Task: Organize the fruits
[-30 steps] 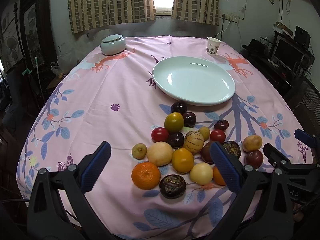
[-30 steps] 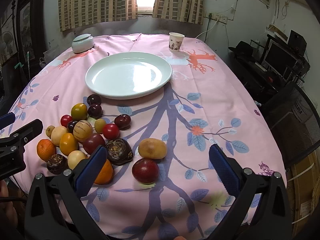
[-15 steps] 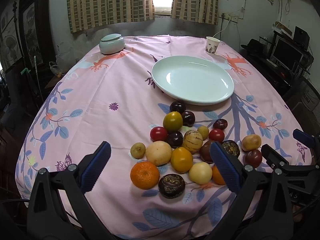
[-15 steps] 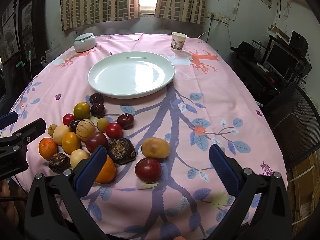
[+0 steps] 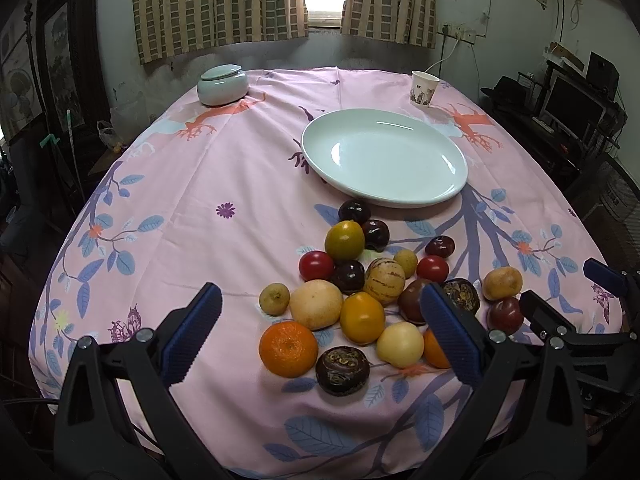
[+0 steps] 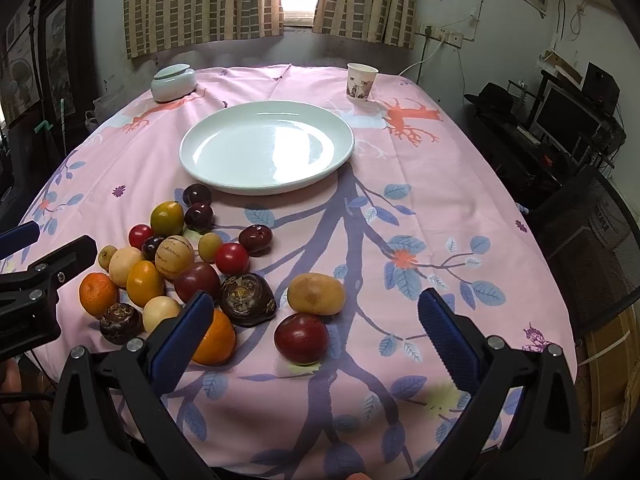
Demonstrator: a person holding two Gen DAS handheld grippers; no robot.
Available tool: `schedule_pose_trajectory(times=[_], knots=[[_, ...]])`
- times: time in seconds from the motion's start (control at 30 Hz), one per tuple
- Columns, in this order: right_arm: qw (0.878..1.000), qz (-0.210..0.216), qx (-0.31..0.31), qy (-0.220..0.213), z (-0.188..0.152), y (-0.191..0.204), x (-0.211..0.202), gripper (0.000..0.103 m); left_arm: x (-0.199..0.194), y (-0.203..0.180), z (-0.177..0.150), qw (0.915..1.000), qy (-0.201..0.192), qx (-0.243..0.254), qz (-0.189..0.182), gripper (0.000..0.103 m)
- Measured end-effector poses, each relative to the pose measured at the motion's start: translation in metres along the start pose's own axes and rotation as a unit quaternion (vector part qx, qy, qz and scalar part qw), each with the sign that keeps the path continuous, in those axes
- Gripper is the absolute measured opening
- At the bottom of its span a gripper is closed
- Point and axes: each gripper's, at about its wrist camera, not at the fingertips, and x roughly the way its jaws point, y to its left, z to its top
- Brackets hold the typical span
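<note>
a pink floral tablecloth [image 5: 192, 184] is seen filling both views, with a pile of fruit [image 5: 372, 280] gathered in the lower middle of the left wrist frame and in the lower left of the right wrist frame [image 6: 176, 268]. the left gripper [image 5: 320, 328] is held at the bottom of its frame with its blue-padded jaws spread wide and nothing between them — an orange [image 5: 288, 349] and a dark wrinkled fruit [image 5: 342, 365] are seen in the gap, lying on the cloth, not gripped. the right gripper [image 6: 312, 332] is likewise held wide apart and empty at the bottom of its frame; a dark red plum [image 6: 301, 338] and a tan oval fruit [image 6: 316, 294] are framed in the gap, set a little apart from the main pile. a second orange [image 6: 214, 338] is partly covered by the left-hand finger in that view.

a white plate [image 5: 384, 158] is placed above the pile, bare of fruit, in the upper right of centre in the left view and upper centre in the right view [image 6: 266, 146]. two dark plums lie just beside its near rim. a striped pale fruit [image 5: 384, 281] sits in the middle of the pile — possibly a pepino melon, though that cannot be told for sure. a lidded ceramic jar [image 5: 222, 85] is seen at the upper left and a paper cup [image 5: 423, 89] at the upper right. the right gripper's tip is also visible at the right edge of the left view.
</note>
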Motion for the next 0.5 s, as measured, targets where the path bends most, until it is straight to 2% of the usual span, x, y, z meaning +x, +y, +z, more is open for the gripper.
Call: schedule_pose_trajectory(times=[0.5], knots=[[1.0, 0.006, -0.006, 0.002, -0.0009, 0.0012, 0.0003, 0.102, 0.0005, 0.0012, 0.0008, 1.0, 0.003, 0.001, -0.001, 0.101]])
